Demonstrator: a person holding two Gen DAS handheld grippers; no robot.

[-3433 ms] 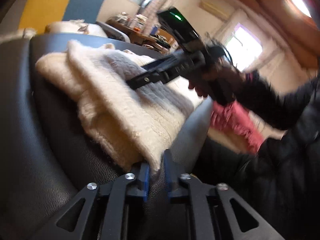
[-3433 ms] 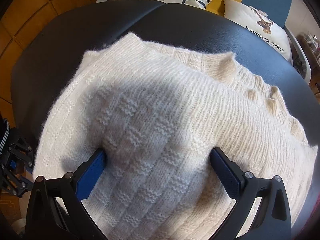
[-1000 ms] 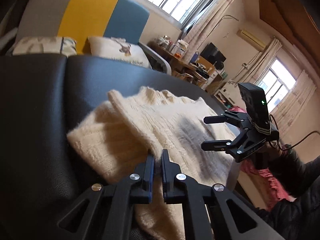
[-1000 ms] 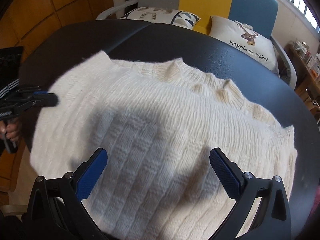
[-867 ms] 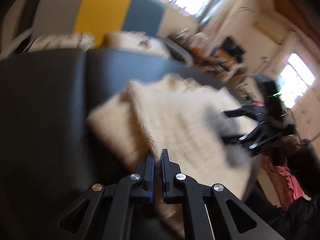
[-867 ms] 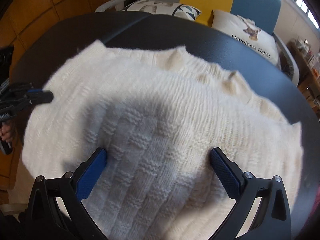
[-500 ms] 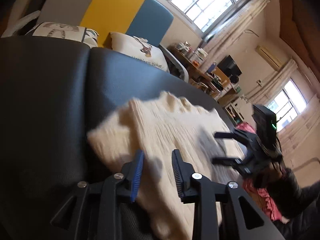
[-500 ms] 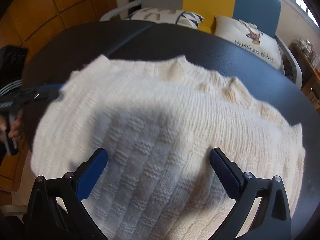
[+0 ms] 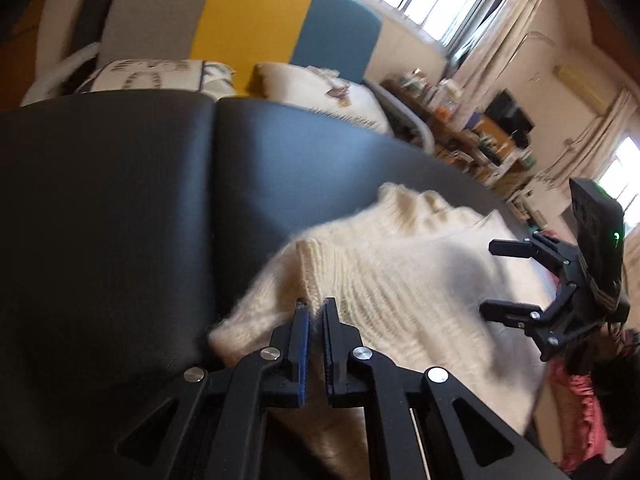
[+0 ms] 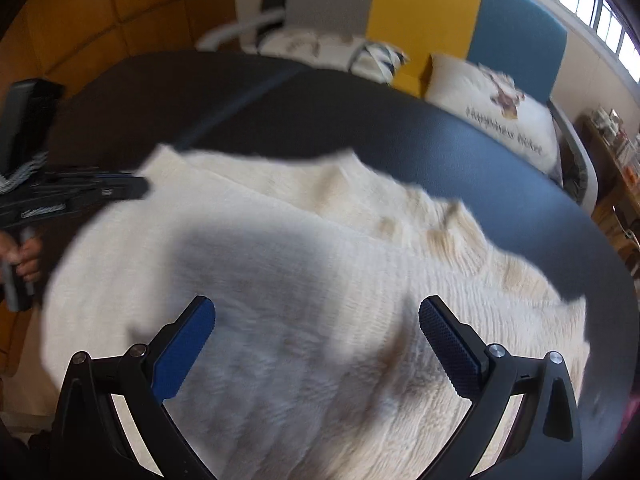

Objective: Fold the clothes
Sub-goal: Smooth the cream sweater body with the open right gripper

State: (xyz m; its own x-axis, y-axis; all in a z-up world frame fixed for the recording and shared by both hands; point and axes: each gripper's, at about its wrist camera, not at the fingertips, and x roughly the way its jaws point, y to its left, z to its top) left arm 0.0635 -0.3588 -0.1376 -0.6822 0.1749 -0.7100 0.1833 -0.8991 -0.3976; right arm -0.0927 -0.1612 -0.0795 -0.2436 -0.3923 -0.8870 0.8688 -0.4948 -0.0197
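We see a fuzzy, ribbed cream knit sweater (image 9: 400, 280) on a smooth, faintly glossy black leather-like surface (image 9: 120, 220); our left gripper (image 9: 314, 316) is matt black with blue textured pads.

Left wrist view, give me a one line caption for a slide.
Left gripper shut on the edge of a cream knit sweater on a black padded surface; right gripper open beside it.

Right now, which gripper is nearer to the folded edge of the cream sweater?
Left. The left gripper is pinched shut on the cream sweater at its folded edge; the right gripper hovers open above the sweater's middle.
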